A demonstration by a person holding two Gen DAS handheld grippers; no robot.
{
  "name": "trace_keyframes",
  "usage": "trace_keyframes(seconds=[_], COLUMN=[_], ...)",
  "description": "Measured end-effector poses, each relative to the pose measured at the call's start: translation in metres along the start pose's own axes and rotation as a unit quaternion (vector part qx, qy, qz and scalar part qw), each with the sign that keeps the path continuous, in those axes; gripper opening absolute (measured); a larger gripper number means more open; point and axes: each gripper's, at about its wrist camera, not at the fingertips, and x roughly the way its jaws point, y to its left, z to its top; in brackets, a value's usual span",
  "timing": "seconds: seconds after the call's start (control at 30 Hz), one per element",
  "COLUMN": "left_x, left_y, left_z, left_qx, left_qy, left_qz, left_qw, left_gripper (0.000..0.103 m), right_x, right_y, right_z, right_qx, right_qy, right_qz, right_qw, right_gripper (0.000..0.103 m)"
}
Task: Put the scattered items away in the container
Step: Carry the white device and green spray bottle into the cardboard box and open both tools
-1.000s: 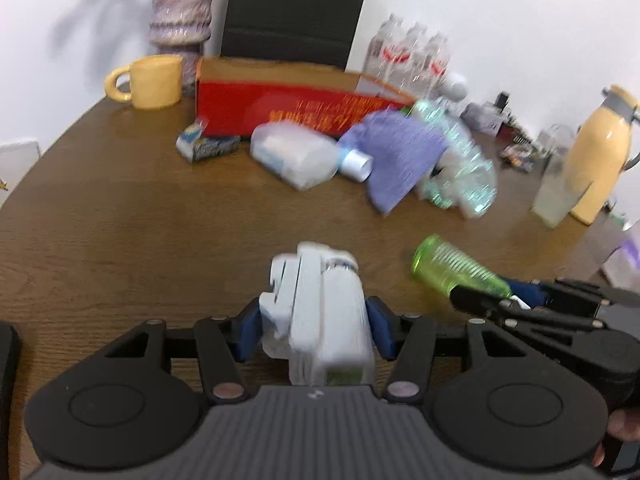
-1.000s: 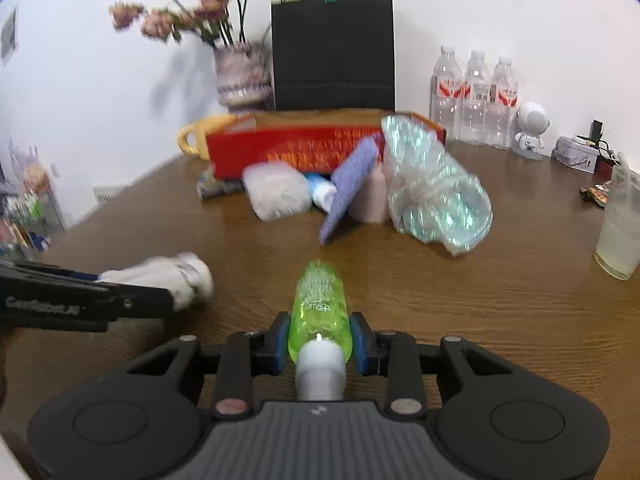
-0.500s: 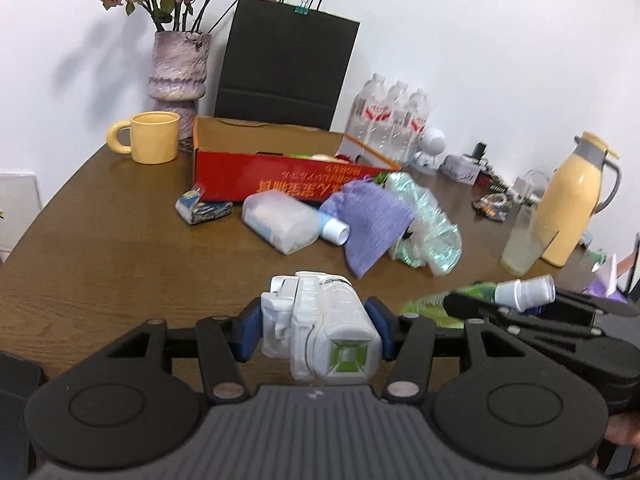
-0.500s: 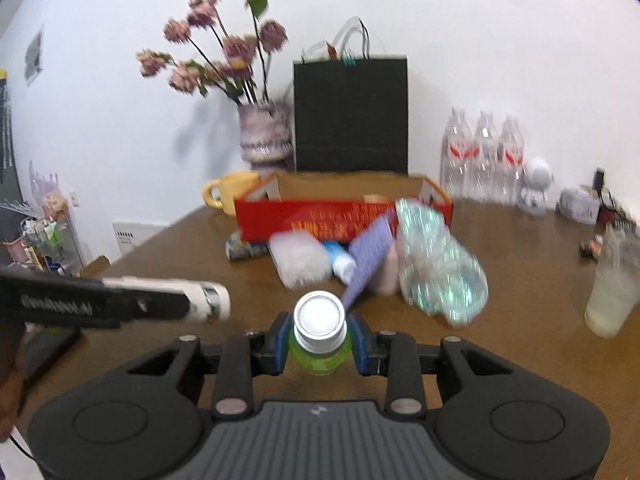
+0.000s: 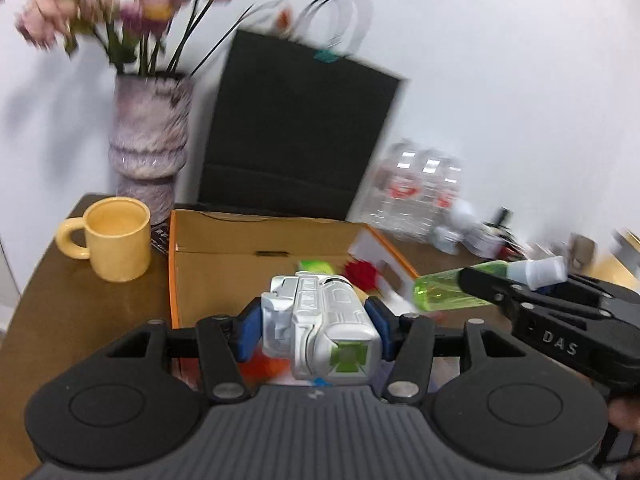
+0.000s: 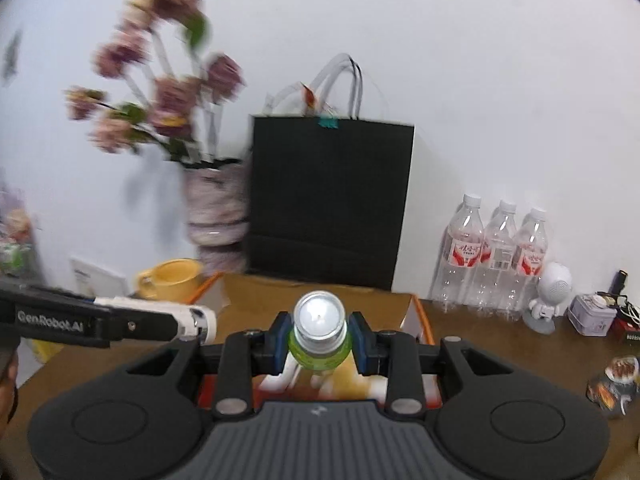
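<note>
Over the cardboard box (image 5: 224, 264), the left claw (image 5: 314, 326) is clamped on a white toy (image 5: 320, 328) and the right claw (image 6: 320, 338) on a green spray bottle (image 6: 320, 328); next, releasing both inside.

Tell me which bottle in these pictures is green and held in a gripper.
The small translucent green spray bottle with the white cap, clamped in the right gripper. The three clear plastic water bottles with red labels stand by the wall.

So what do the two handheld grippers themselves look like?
Both grippers, left and right, are black plastic with a ribbed grey body, round side discs, silver pivot screws and blue finger pads. White lettering marks their outer sides. No cables or sleeves are visible.
</note>
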Motion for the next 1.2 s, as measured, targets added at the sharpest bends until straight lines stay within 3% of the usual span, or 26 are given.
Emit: trace_keyframes(seconds=[0.13,0.2,0.3,0.43,0.53,0.6,0.63,0.67,0.73,0.83,0.93,0.97,1.0,1.07,1.1,1.13,1.2], left_x=[0.085,0.114,0.153,0.191,0.201,0.205,0.207,0.21,0.216,0.221,0.222,0.217,0.21,0.191,0.182,0.175,0.161], left_y=[0.024,0.033,0.039,0.054,0.047,0.052,0.056,0.06,0.07,0.073,0.07,0.068,0.066,0.061,0.059,0.054,0.042], left_z=[0.032,0.039,0.045,0.044,0.04,0.04,0.041,0.043,0.05,0.057,0.058,0.059,0.06,0.066,0.07,0.073,0.074], left_qx=[-0.033,-0.045,-0.026,-0.039,0.008,0.0,-0.006,-0.013,-0.027,-0.002,0.008,0.005,-0.001,-0.021,-0.024,-0.022,-0.003], left_qy=[0.047,0.048,0.059,0.083,0.074,0.07,0.071,0.077,0.079,0.065,0.072,0.065,0.056,0.037,0.037,0.047,0.081], left_qz=[0.053,0.061,0.078,0.105,0.118,0.111,0.111,0.111,0.103,0.11,0.101,0.096,0.091,0.079,0.073,0.07,0.07], left_qw=[0.997,0.996,0.9949,0.9902,0.9902,0.9914,0.9913,0.9907,0.9912,0.9918,0.9922,0.9932,0.9943,0.996,0.9963,0.9962,0.9943], left_gripper=[0.055,0.055,0.055,0.055,0.055,0.051,0.045,0.039,0.039,0.038,0.046,0.057,0.074,0.085,0.086,0.087,0.102], right_x=[0.103,0.149,0.21,0.267,0.281,0.288,0.291,0.295,0.293,0.289,0.28,0.277,0.273,0.263,0.257,0.25,0.237], right_y=[-0.012,-0.022,-0.043,-0.061,-0.066,-0.064,-0.062,-0.059,-0.056,-0.059,-0.067,-0.071,-0.072,-0.074,-0.075,-0.075,-0.075], right_z=[0.035,0.039,0.031,0.011,0.001,0.001,0.002,0.002,0.004,0.006,0.006,0.007,0.007,0.009,0.01,0.011,0.013], right_qx=[0.06,0.1,0.184,0.245,0.257,0.238,0.223,0.207,0.181,0.161,0.157,0.156,0.156,0.155,0.154,0.153,0.15], right_qy=[0.066,0.092,0.136,0.183,0.184,0.211,0.229,0.246,0.252,0.262,0.267,0.269,0.271,0.279,0.281,0.282,0.286], right_qz=[0.022,0.031,0.074,0.08,0.082,0.059,0.043,0.028,0.011,0.003,-0.003,-0.003,-0.001,0.0,0.0,0.001,0.002], right_qw=[0.996,0.99,0.971,0.949,0.945,0.946,0.947,0.946,0.95,0.952,0.951,0.95,0.95,0.948,0.947,0.947,0.946], right_gripper=[0.03,0.03,0.03,0.03,0.032,0.047,0.063,0.071,0.073,0.078,0.078,0.078,0.078,0.078,0.078,0.078,0.078])
